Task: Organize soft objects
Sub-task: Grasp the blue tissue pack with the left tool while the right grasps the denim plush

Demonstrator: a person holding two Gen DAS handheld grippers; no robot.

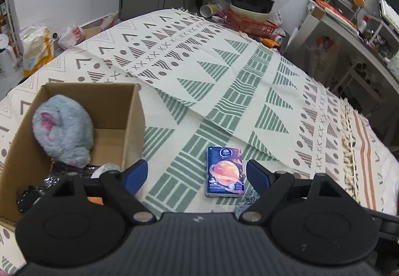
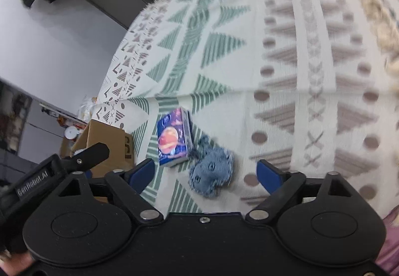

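Counted items: one tissue pack (image 1: 225, 171) printed with a planet, one small grey-blue fuzzy cloth (image 2: 211, 175), one grey-and-pink plush toy (image 1: 62, 130) and one cardboard box (image 1: 132, 124).

Left gripper (image 1: 197, 175): its two blue-tipped fingers (image 1: 136, 172) stand wide apart and hold nothing. The tissue pack lies flat on the cloth between them, nearer the right-hand finger and apart from both. A corner of the fuzzy cloth shows just under that right-hand finger; whether they touch cannot be told. The box stands beyond and outside the left-hand finger, open at the top, with the plush toy inside against its left wall and some dark, indistinct items in its near part.

Right gripper (image 2: 208, 172): its fingers (image 2: 268, 175) are likewise spread wide and empty. The fuzzy cloth lies crumpled between the tips, free of both. The tissue pack lies just ahead of it toward the left-hand finger, its near corner at the cloth's edge. The box sits farther out beyond the left-hand finger, partly behind the other gripper's black body.

Surface: a cream tablecloth (image 1: 224, 71) patterned with green and brown triangles, stripes and dots, tasselled along one edge. At its far end an orange basket (image 1: 249, 24) carries stacked bowls; shelving and a desk stand against the white walls. The right wrist view is motion-blurred.
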